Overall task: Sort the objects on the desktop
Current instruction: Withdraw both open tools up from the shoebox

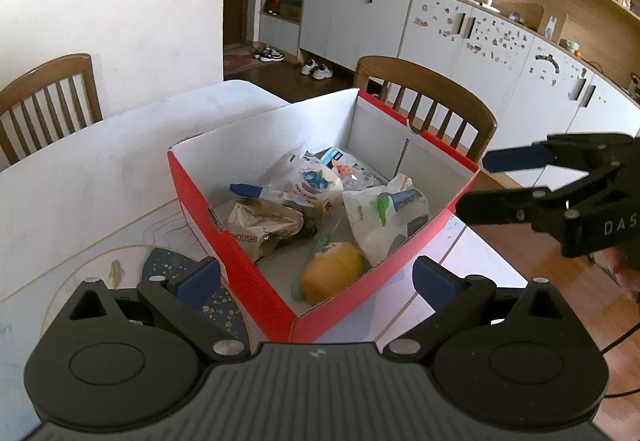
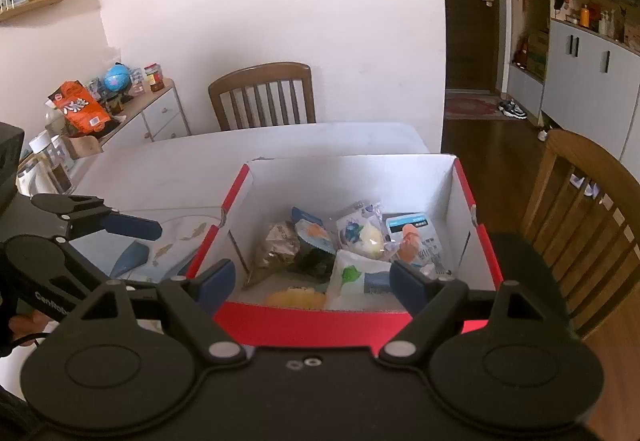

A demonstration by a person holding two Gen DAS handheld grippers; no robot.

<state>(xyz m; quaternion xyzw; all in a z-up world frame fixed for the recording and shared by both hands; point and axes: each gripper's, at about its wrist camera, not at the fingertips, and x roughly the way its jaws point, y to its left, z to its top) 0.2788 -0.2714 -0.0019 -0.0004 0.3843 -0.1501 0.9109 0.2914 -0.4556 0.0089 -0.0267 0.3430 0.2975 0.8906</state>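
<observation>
A red cardboard box with a white inside stands on the white table. It holds several snack packets: a yellow wrapped bun, a white packet with green print, a brown foil packet and a blueberry packet. My left gripper is open, its fingers either side of the box's near corner and apart from it. My right gripper is open over the box's near wall, nothing between its pads. In the left wrist view the right gripper hovers by the box's right corner.
A table mat with fish drawings and a dark blue shape lies left of the box. Wooden chairs stand behind the table and beside it. A sideboard with jars and an orange bag is far left. Cabinets line the wall.
</observation>
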